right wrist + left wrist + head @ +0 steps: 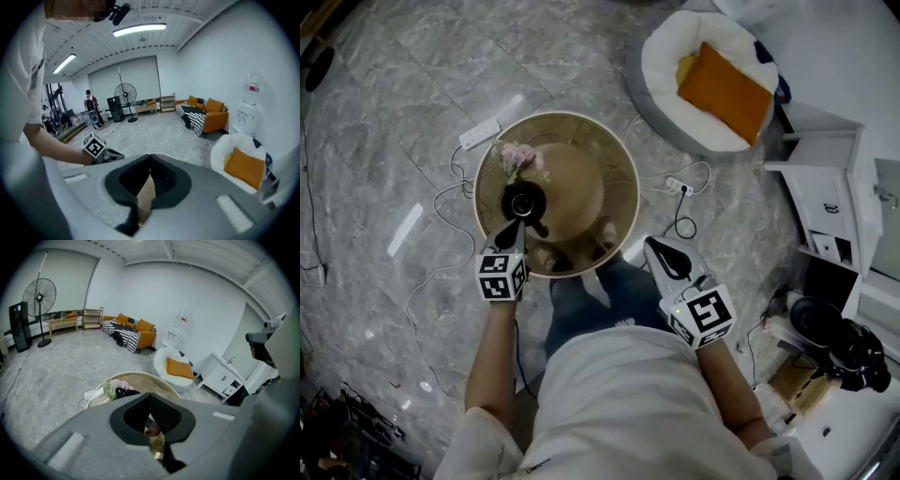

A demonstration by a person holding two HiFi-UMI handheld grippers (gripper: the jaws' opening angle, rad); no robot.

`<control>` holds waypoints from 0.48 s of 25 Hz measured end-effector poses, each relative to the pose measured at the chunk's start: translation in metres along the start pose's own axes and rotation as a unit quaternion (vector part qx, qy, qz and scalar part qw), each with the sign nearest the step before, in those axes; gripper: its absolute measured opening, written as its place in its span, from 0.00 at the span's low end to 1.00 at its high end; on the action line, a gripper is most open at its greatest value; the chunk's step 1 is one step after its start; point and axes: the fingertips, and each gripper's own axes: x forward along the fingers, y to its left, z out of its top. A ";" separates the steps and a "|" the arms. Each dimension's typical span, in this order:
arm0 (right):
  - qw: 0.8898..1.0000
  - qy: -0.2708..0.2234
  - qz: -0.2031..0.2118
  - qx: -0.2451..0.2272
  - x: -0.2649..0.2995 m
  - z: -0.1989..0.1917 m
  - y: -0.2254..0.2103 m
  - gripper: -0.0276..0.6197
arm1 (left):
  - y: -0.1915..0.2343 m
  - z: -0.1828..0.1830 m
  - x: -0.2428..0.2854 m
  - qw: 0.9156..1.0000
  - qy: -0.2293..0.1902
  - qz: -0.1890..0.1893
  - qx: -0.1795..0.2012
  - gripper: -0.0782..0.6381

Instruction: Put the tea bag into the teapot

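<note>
A black teapot (523, 201) stands on the left part of a round tan table (614, 169), with pink flowers (517, 157) just behind it. My left gripper (517, 228) hovers at the teapot's near side, its jaws shut tip to tip; in the left gripper view the left gripper (150, 397) points over the teapot (124, 392). Off the table's right front edge, above the person's knee, my right gripper (651, 244) is shut as well. In the right gripper view the right gripper (149, 158) shows only tan table through its opening. I cannot make out a tea bag in either gripper.
Small objects (607, 230) sit near the table's front edge. A power strip (478, 133) and cables (680, 202) lie on the marble floor. A white round seat with an orange cushion (722, 89) is at the back right, and white cabinets (830, 202) stand at the right.
</note>
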 end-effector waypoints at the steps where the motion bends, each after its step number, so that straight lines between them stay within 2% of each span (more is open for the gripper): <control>1: 1.000 -0.006 0.005 -0.003 0.002 0.005 0.001 0.05 | -0.004 0.007 -0.007 1.000 -0.008 0.000 0.001 0.12; 12: 0.994 -0.059 0.082 -0.039 0.015 0.071 0.012 0.05 | -0.056 0.094 -0.087 0.995 -0.097 0.010 0.012 0.12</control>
